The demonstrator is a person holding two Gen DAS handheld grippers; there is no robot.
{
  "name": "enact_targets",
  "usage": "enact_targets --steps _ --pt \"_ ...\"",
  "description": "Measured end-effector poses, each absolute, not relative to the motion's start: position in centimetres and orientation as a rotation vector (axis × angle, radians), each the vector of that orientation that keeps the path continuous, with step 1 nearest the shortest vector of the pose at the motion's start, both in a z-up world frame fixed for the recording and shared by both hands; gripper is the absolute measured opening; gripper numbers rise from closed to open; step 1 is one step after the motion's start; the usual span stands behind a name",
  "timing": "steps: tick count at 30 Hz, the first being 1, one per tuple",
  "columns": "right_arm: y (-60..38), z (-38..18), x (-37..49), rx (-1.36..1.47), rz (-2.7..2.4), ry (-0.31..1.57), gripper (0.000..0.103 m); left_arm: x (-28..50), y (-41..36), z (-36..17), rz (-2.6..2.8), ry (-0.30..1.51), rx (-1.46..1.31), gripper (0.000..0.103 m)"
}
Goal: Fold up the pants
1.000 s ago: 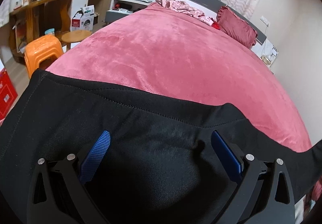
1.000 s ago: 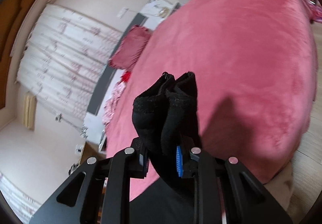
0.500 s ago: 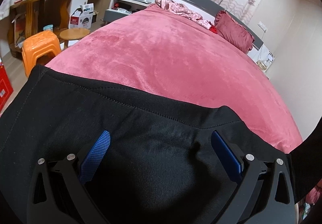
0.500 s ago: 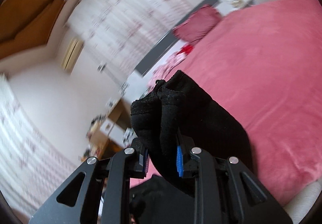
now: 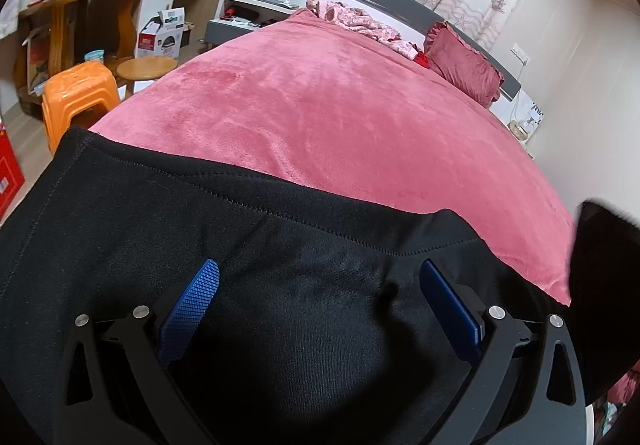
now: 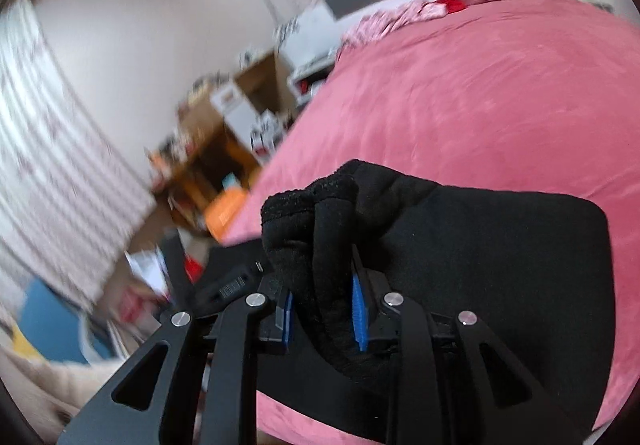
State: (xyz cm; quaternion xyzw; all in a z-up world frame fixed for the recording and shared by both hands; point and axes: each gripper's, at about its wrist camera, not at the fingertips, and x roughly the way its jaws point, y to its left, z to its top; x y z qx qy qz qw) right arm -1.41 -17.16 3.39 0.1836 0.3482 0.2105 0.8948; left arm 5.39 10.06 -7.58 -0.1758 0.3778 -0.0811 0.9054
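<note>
Looking past my right gripper (image 6: 322, 309), the room at nine o'clock is a blur, and its fingers pinch a bunched fold of the black pants (image 5: 168, 229). My left gripper (image 5: 320, 309) is spread wide above the pants on the pink bed (image 5: 340, 105); fabric runs off-frame at six o'clock.

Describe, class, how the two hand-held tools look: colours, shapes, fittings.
Both match. The left tool has black angular plastic linkage arms with triangular cut-outs and round silver pivot screws. Its fingers carry blue pads with a fine ribbed texture. The right tool shows the same black frame, silver screws and blue pads. No cables, markings or sleeves show.
</note>
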Motion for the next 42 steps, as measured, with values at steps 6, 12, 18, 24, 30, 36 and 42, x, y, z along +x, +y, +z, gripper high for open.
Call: enact_targets --steps 6,12,18,24,30,36,42 --pt "-12.9 -1.6 -1.0 0.184 0.430 0.845 0.027 5.3 10.0 -7.6 -0.166 0.781 -0.358 0.099" --pt "-10.2 -5.8 -1.2 0.096 0.516 1.017 0.075 5.2 9.9 -7.5 -0.171 0.781 -0.351 0.099" --pt "-16.0 -1.4 -3.3 0.281 0.516 0.773 0.073 4.3 9.5 -6.0 -0.287 0.757 -0.459 0.099" --pt "-26.0 -1.0 -2.5 0.412 0.201 0.701 0.038 3.1 2.4 -4.2 -0.591 0.812 -0.379 0.099" --pt "-31.4 -4.0 -0.9 0.429 0.052 0.732 0.035 4.4 -2.0 -6.3 -0.613 0.964 -0.303 0.067" --pt "-32.3 -7.1 -0.7 0.398 0.015 0.812 0.035 4.8 -2.7 -6.6 -0.672 0.995 -0.363 0.019" --pt "-31.1 -7.4 -2.1 0.313 0.026 0.833 0.036 3.6 -2.1 -5.2 -0.689 0.944 -0.312 0.019"
